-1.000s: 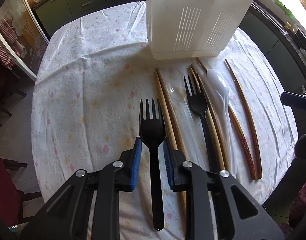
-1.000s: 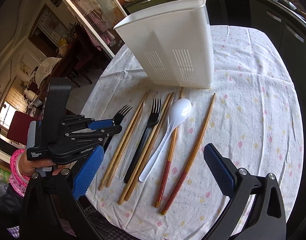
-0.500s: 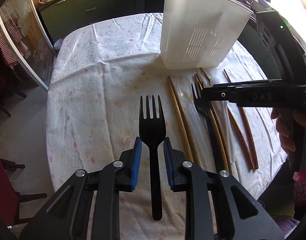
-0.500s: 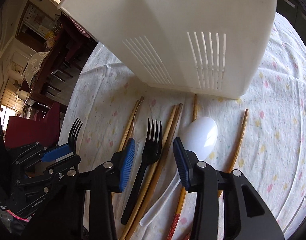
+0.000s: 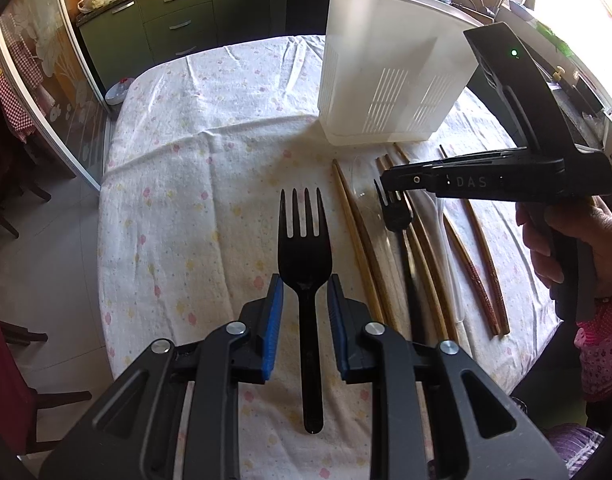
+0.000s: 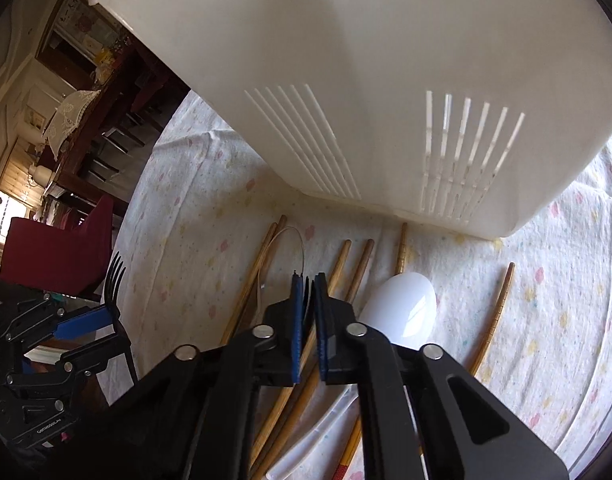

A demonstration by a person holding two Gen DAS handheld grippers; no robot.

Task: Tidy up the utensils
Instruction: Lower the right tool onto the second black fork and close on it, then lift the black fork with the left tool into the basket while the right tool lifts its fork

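while both hands carry a black plastic fork, the step in hand looks like lifting the second one free and getting both into the white slotted caddy (image 5: 390,76) that stands upright at the far end of the row.

the left gripper (image 5: 305,300) has its jaws clenched on the neck of the first fork (image 5: 305,240), which hangs clear of the cloth, tines pointing away. the right gripper (image 6: 309,304) has its jaws shut down to a sliver on the second fork (image 5: 394,210), gripping near the head; its tines poke out just past the pads, and its handle trails back over the chopsticks (image 5: 360,248).

to do this well, i would raise the right hand straight up before swinging, since that handle lies among the chopsticks and beside the white spoon (image 6: 402,314) and could drag them askew. a grip so near the head leaves the long handle free to swing, so slow travel seems wise. then tip each fork upright over the caddy's open top and let go only once it is inside the rim.

the forks are thin, glossy and light. the rest lie roughly parallel on the flowered cloth of the surface (image 5: 194,184), tips just short of the caddy's base.
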